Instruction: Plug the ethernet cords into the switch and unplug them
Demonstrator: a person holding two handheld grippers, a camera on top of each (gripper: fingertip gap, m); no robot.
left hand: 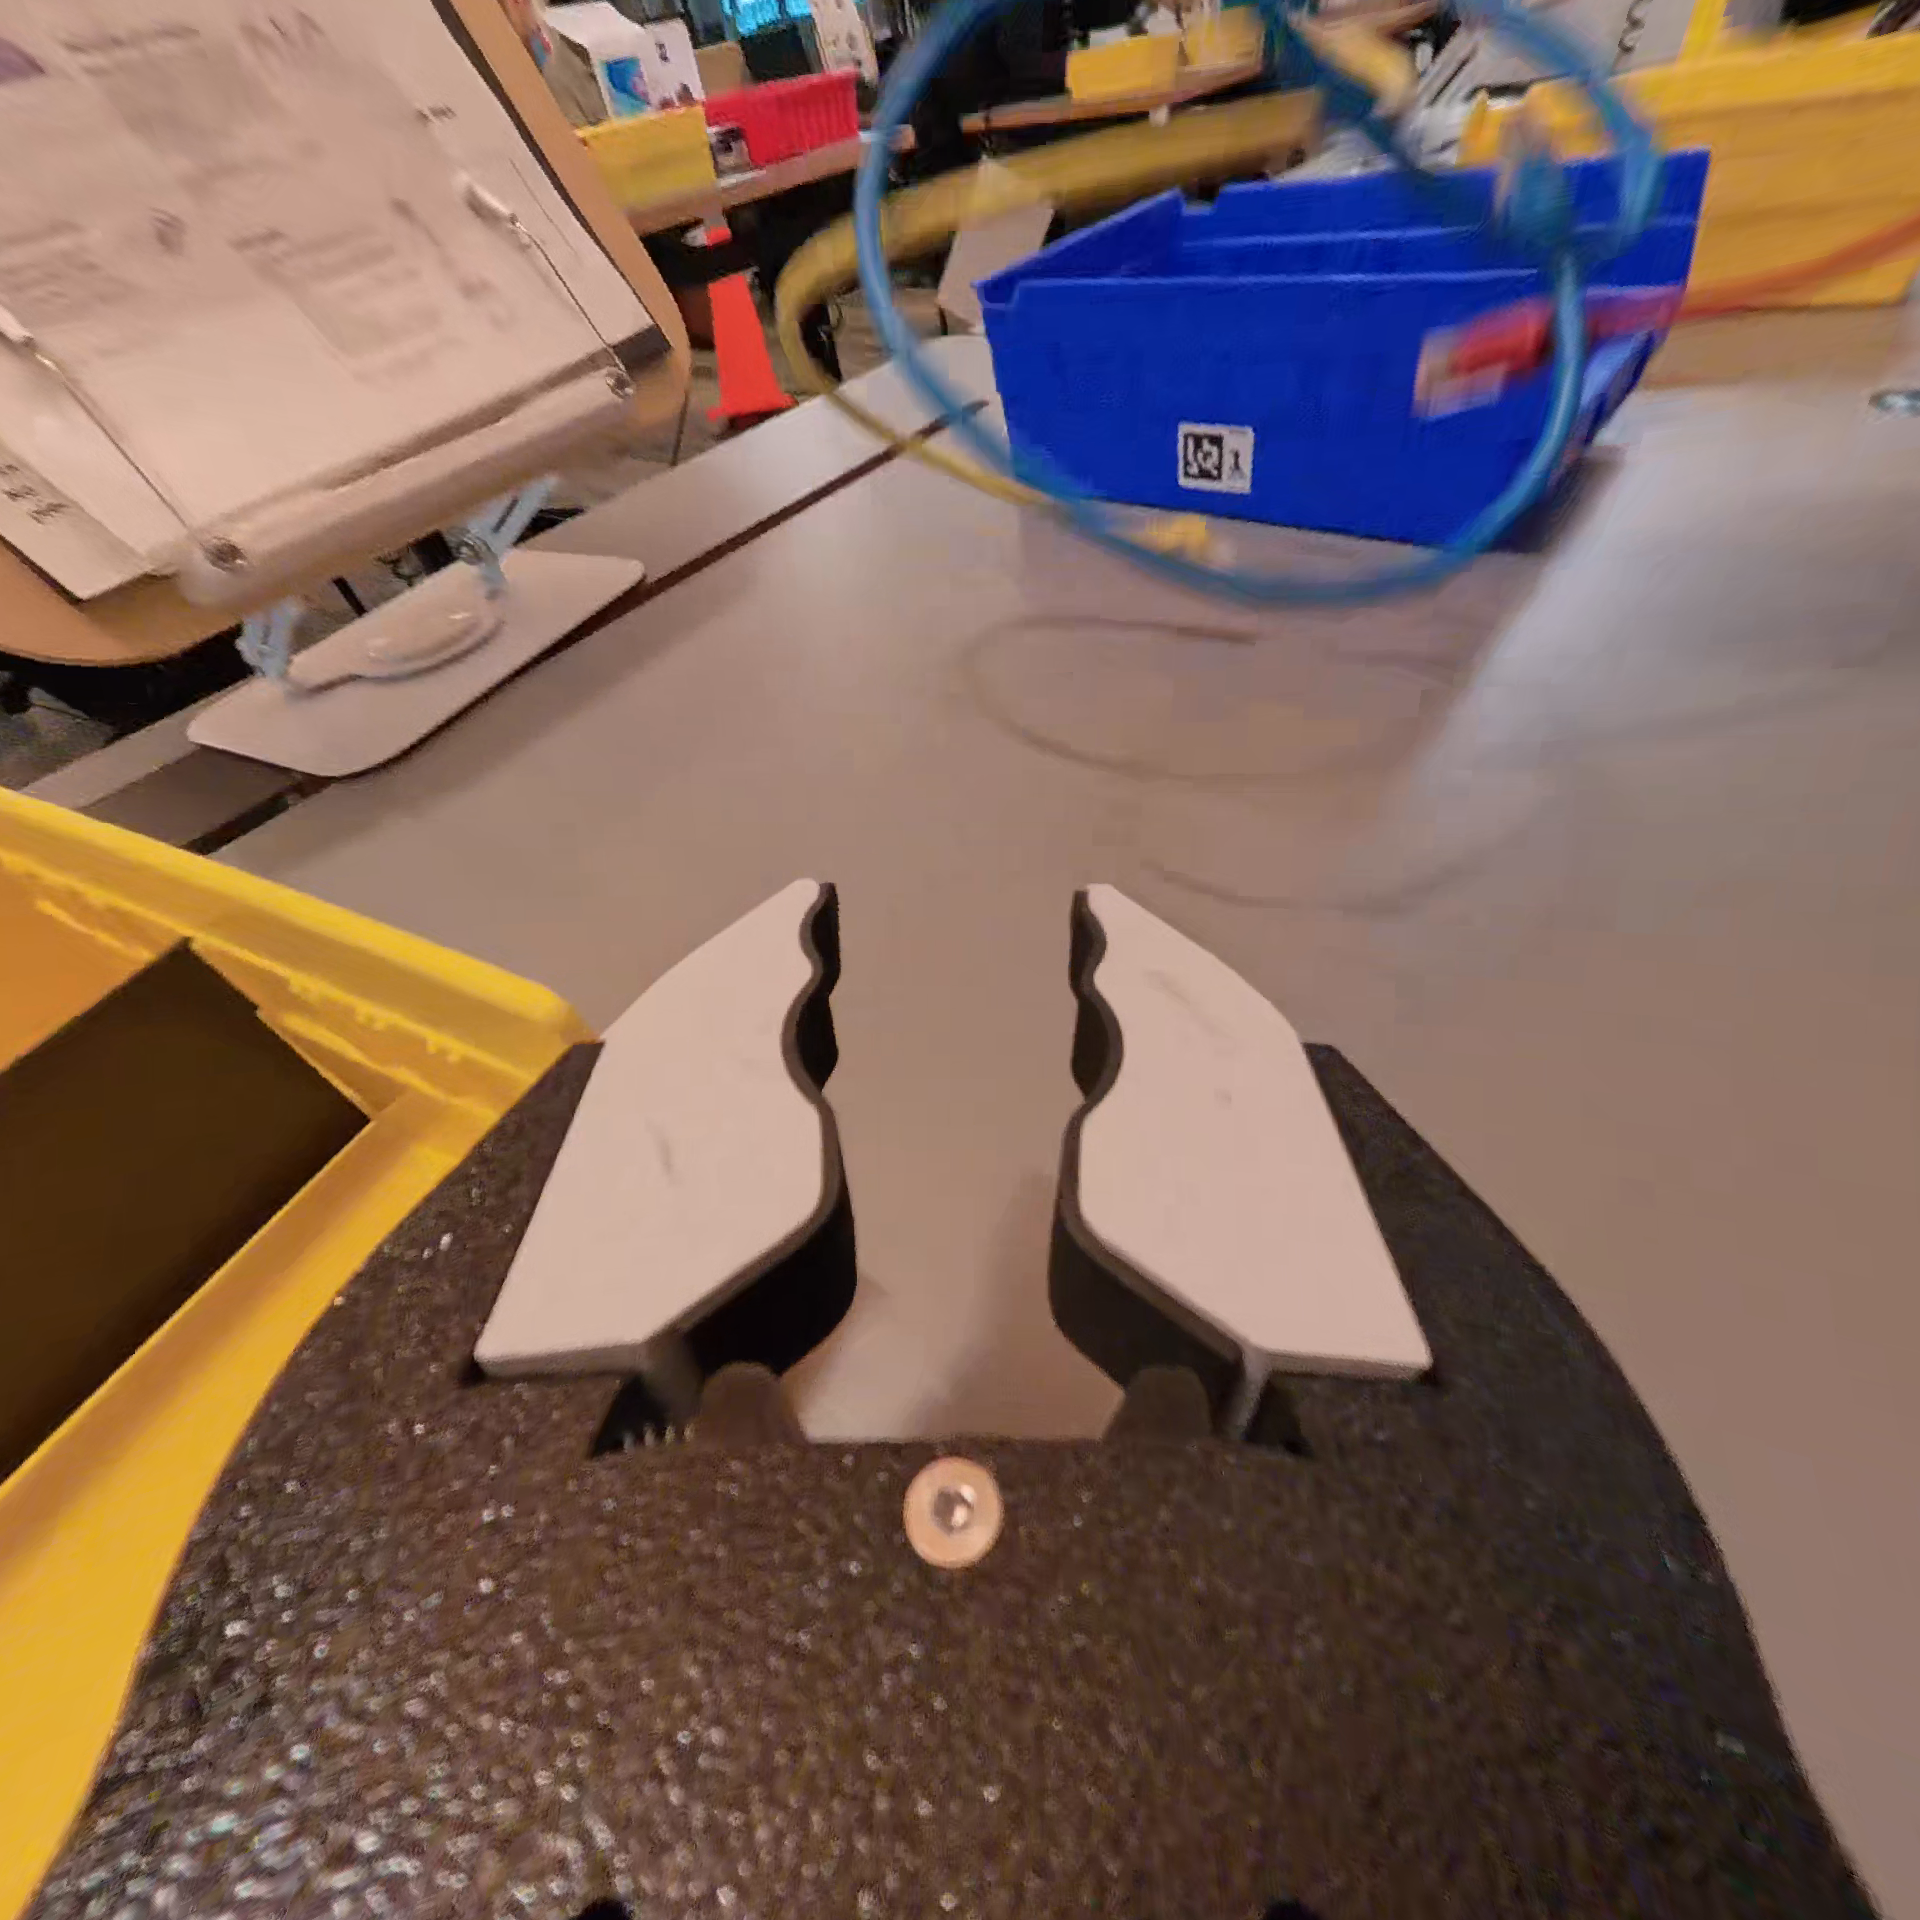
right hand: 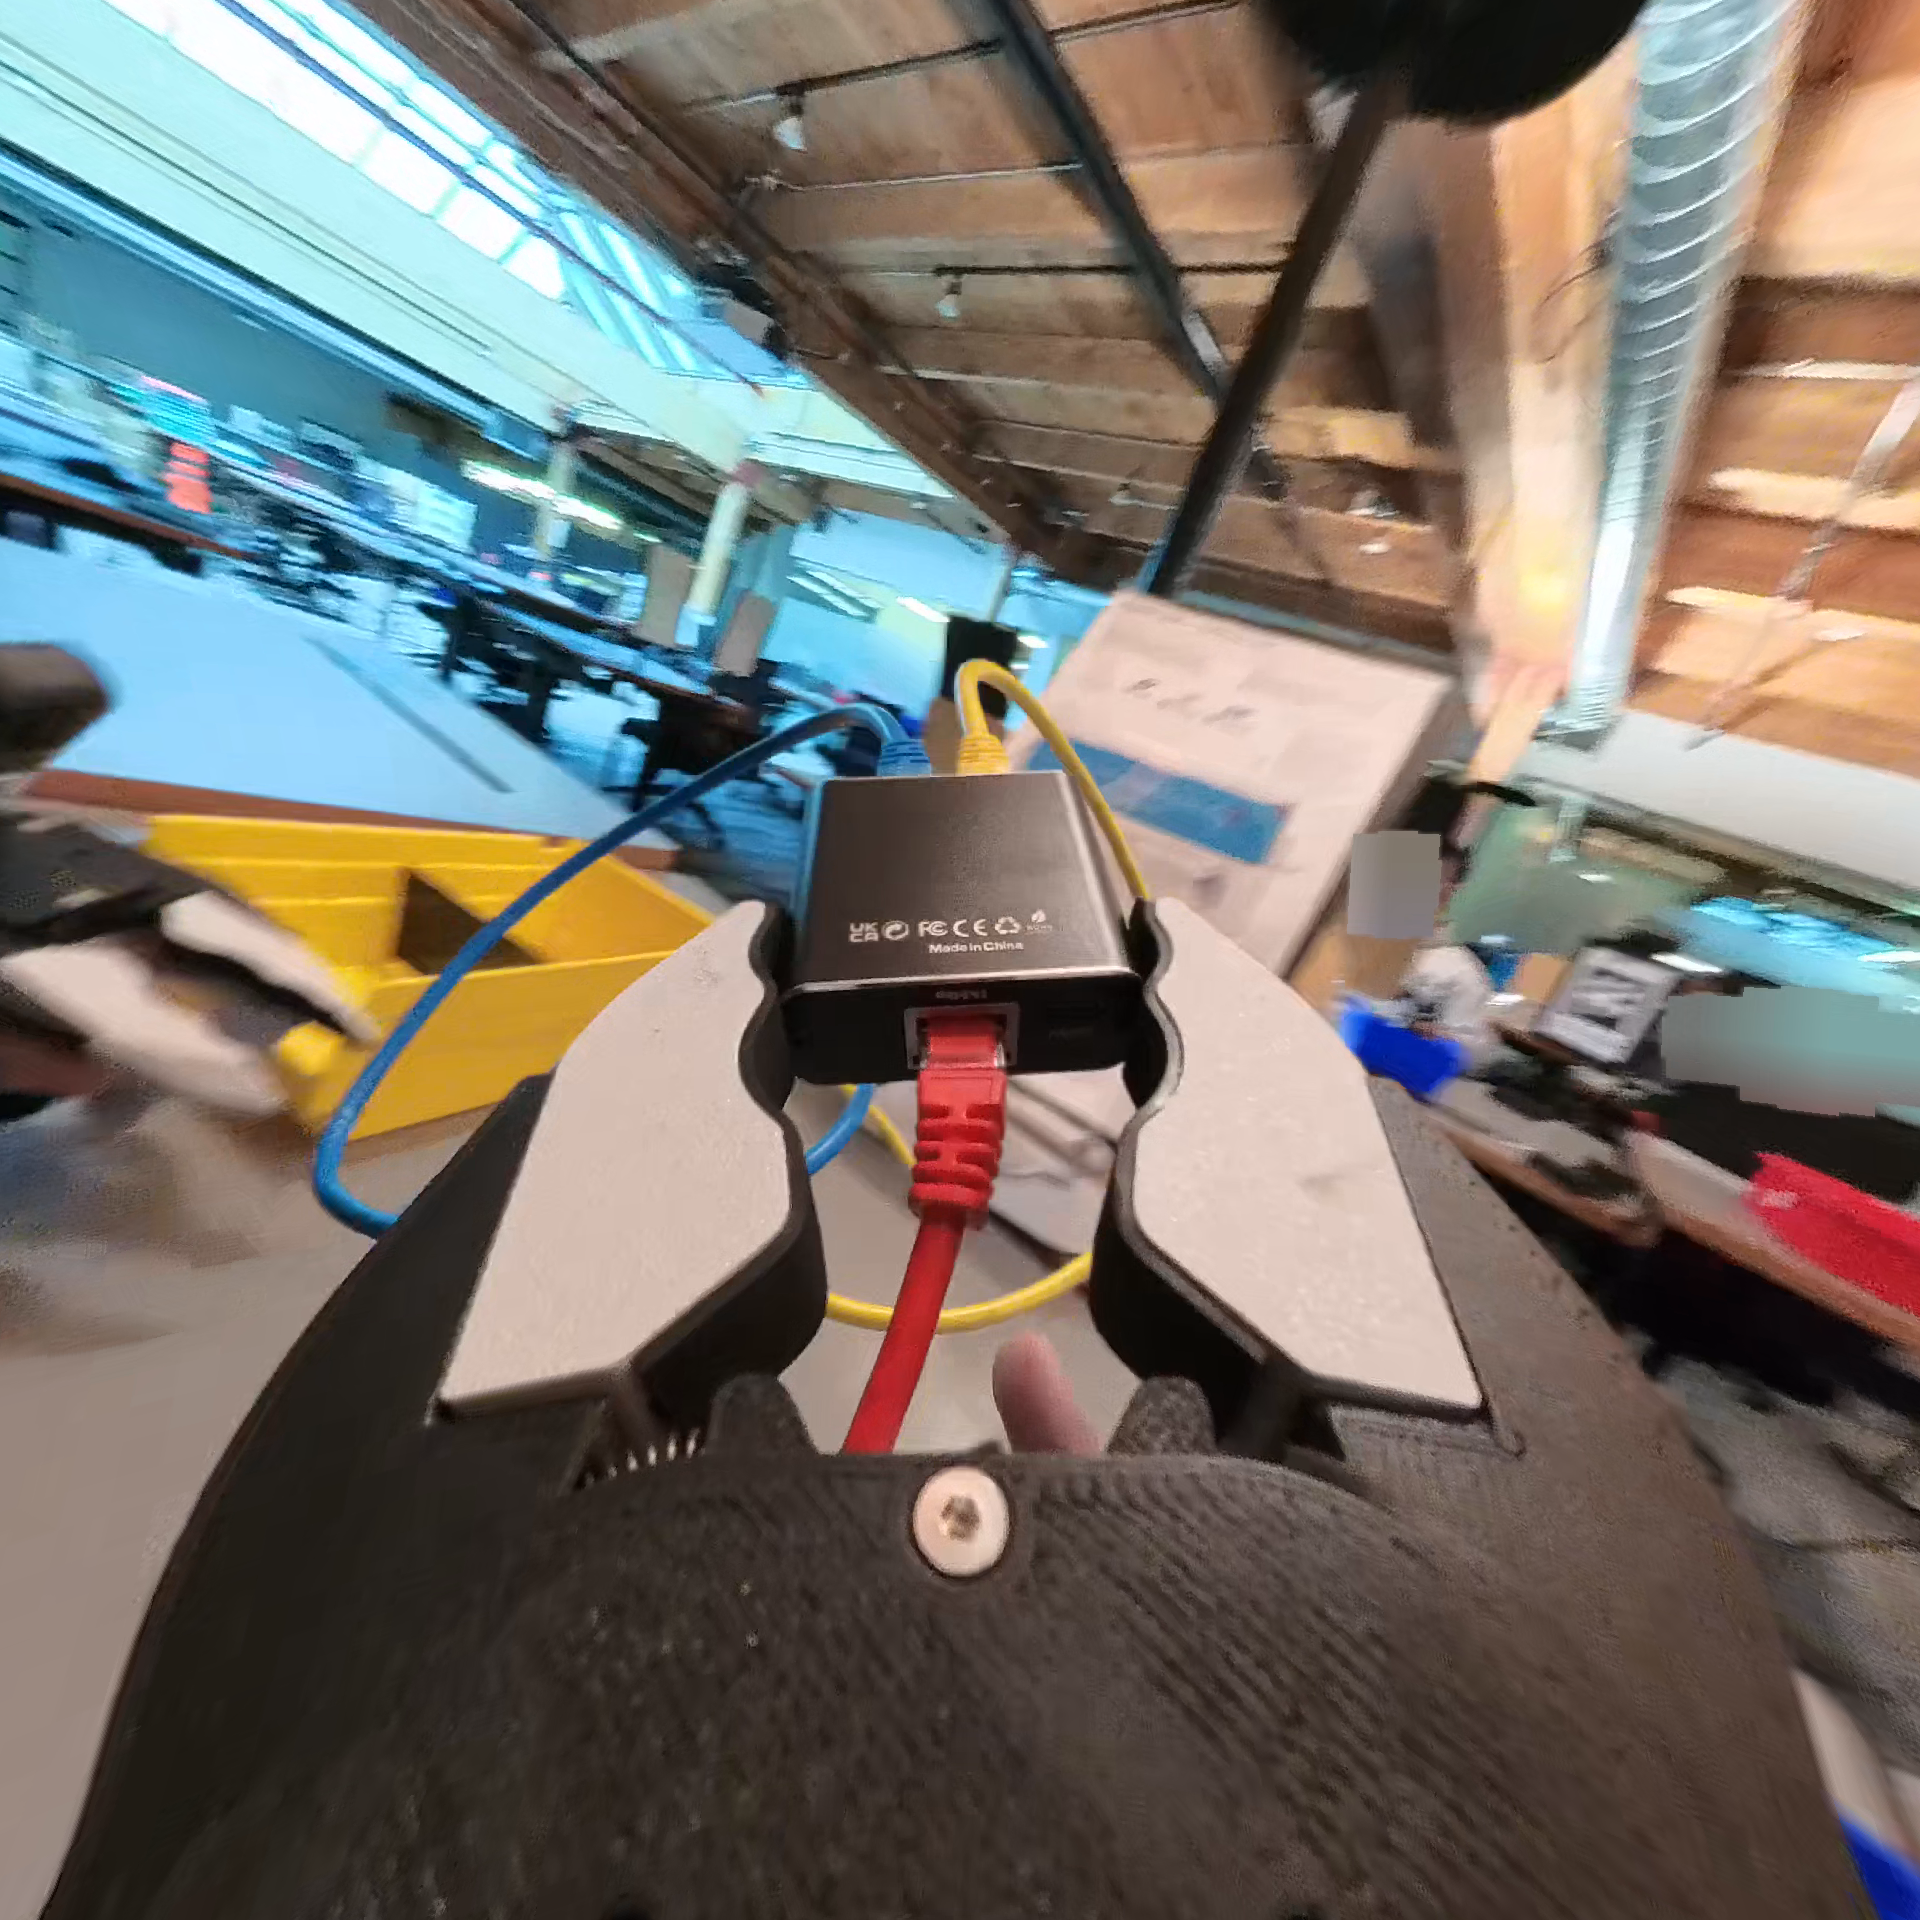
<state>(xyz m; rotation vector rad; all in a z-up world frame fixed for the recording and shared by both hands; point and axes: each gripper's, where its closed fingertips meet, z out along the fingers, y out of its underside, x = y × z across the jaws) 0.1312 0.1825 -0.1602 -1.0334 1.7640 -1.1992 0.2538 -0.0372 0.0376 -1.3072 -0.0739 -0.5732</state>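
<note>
At frame centre, the right gripper (right hand: pixel 961 997) clamps the switch (right hand: pixel 961 894) with red (right hand: pixel 940 1174), blue (right hand: pixel 582 894) and yellow (right hand: pixel 982 743) cords plugged in, the left gripper (left hand: pixel 954 925) is empty and spread, so unplugging remains.

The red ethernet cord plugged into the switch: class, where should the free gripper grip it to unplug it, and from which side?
Probably grip the ribbed red boot just below the switch, which the right gripper clamps. It is stiffer than the thin red cord. The open left gripper should come from the port face, then pull straight out along the plug.
</note>
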